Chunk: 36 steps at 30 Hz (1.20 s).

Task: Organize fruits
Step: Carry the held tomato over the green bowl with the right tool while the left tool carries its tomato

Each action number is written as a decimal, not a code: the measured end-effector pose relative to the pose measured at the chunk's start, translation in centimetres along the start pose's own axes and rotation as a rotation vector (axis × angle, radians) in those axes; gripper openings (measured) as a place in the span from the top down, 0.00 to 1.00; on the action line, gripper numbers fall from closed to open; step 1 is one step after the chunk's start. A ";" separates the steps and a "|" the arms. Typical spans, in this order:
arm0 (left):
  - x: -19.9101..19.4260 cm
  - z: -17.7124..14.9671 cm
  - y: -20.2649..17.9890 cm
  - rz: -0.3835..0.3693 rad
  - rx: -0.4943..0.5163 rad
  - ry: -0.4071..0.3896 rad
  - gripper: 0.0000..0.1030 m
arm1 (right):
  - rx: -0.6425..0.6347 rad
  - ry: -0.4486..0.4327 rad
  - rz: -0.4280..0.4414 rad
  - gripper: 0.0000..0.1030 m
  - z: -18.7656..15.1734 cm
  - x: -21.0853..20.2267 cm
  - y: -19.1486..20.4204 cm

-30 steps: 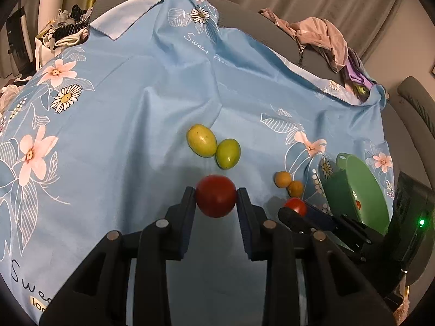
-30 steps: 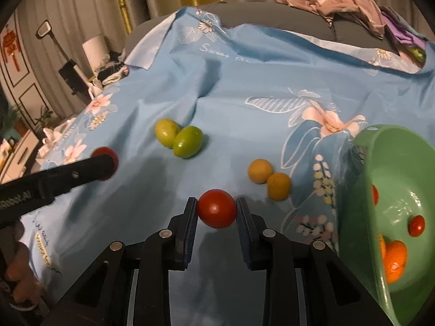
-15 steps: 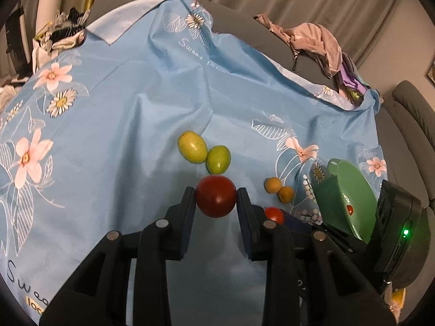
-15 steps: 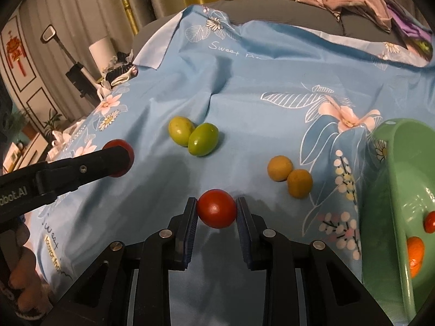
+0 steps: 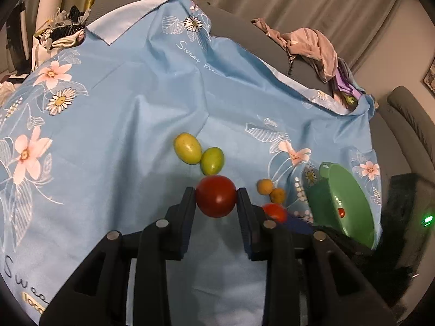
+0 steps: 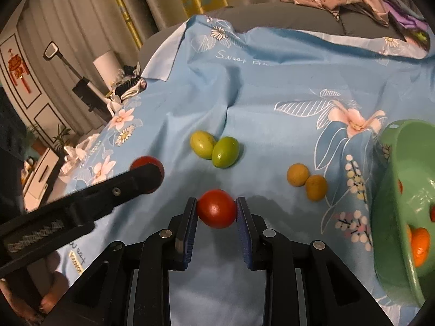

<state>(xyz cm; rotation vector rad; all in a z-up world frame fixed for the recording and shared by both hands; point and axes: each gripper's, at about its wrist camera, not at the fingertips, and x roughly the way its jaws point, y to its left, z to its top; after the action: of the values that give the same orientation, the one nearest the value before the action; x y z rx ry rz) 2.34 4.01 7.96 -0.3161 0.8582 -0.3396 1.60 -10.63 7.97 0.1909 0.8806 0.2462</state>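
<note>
Gripping one red tomato each, both grippers hang above the blue floral cloth (image 5: 122,125). Left gripper (image 5: 216,198) pinches the darker tomato (image 5: 216,195); right gripper (image 6: 216,210) pinches the brighter tomato (image 6: 216,208). Two green fruits (image 6: 214,148), touching, and two yellow fruits (image 6: 307,180), touching, lie on the cloth. Green bowl (image 6: 386,217) at right holds orange and red fruits.
</note>
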 end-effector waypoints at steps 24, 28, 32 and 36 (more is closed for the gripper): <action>-3.6 -0.8 -13.3 -0.076 0.154 -0.169 0.70 | 0.136 -0.329 -0.174 0.71 2.0 -14.7 -9.3; -2.5 -1.3 -16.3 -0.086 0.208 -0.153 0.70 | 0.176 -0.354 -0.219 0.71 1.6 -16.2 -11.7; -0.7 -2.2 -19.0 -0.098 0.258 -0.120 0.70 | 0.228 -0.349 -0.258 0.71 1.3 -16.6 -13.9; 1.0 -3.0 -21.1 -0.136 0.285 -0.067 0.70 | 0.284 -0.345 -0.267 0.70 0.9 -17.0 -16.0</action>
<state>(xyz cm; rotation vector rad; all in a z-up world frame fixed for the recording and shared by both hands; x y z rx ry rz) -2.84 -15.75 13.93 -0.1196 0.7129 -0.5687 -5.93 -30.92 16.80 0.3648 0.5853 -0.1605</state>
